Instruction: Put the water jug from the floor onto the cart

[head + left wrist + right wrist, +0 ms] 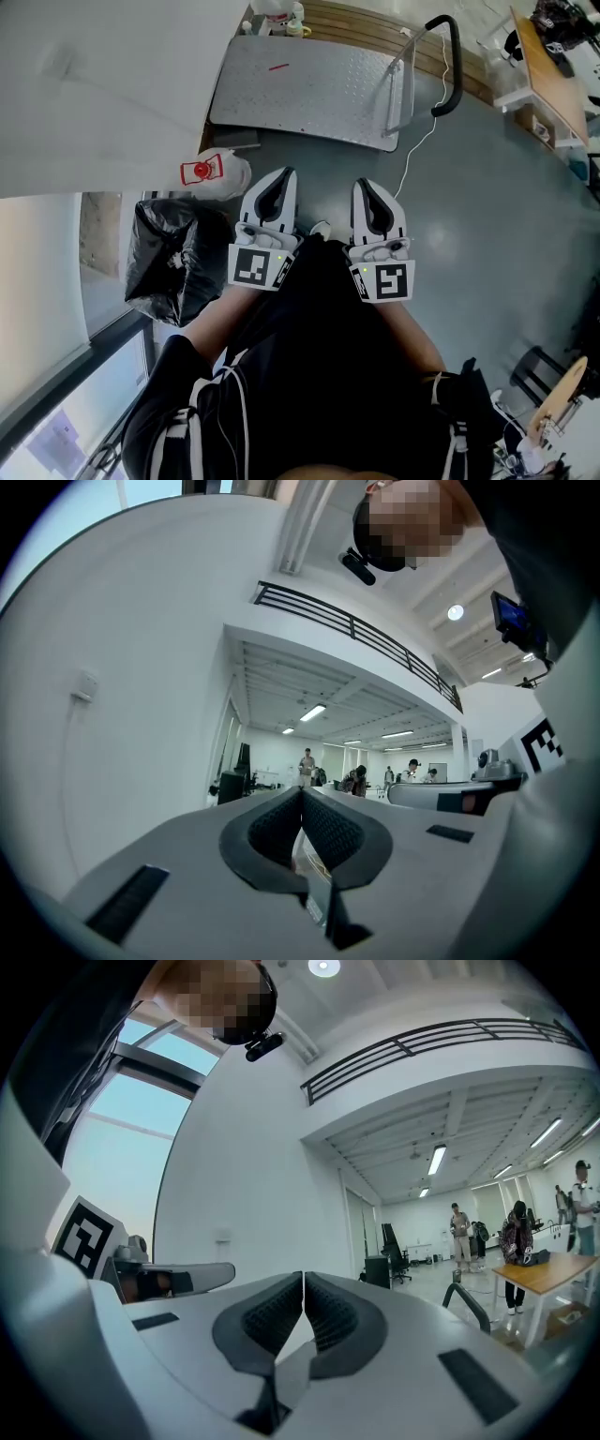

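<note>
Grey floor (487,216) bears a flat metal-decked cart (309,89), standing ahead of the left gripper (284,178) and right gripper (364,187). The red-labelled water jug (217,173) rests on the floor just left of the left gripper's tips, a black bag (173,258) sits on the floor at that gripper's left side, and a white cable (417,155) trails just right of the right gripper

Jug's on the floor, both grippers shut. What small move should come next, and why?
Probably lower the left gripper toward the water jug, opening its jaws: both it and the right gripper are level, shut and empty, while the jug sits on the floor to its left, off the cart.
</note>
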Motion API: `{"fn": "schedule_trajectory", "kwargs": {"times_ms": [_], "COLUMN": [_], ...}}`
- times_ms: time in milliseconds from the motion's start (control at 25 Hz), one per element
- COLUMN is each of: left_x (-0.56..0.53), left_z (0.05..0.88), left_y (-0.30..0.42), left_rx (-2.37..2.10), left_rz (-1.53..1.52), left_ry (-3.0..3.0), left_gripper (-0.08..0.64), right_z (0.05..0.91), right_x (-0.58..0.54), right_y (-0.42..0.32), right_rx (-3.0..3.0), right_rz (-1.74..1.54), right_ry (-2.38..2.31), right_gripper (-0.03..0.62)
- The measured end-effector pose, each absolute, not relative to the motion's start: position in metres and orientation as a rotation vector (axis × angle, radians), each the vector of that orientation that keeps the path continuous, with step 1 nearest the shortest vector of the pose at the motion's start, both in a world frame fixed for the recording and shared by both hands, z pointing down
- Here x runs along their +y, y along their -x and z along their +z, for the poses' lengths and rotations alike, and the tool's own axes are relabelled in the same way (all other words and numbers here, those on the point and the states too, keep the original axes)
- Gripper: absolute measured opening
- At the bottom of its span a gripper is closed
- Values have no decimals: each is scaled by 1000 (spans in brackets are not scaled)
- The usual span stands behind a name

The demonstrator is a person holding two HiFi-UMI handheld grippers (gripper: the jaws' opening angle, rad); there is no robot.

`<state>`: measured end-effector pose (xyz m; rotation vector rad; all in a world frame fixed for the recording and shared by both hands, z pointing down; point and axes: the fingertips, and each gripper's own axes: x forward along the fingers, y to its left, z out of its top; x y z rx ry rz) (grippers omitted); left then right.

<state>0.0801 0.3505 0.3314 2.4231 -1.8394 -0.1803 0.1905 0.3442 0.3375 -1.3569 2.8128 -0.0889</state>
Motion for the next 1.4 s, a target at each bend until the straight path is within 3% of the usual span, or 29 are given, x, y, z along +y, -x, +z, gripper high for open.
{"fn": "schedule_trajectory", "kwargs": {"times_ms": [720, 1400], "left_x": [325, 238], "left_z": [348, 343], "left_y": [-80, -5], "left_rx": [-1811, -1779], "left_rz": [-109, -110], "left_ry": [-2406, -2448], "left_gripper": [18, 18], "right_z": [350, 356], "right_x": [317, 232], "right_y": [-177, -98], "right_rx": [2836, 2885], "right_rz": [-119, -111], "right_ry": [1312, 1351], "right_gripper": [20, 20]}}
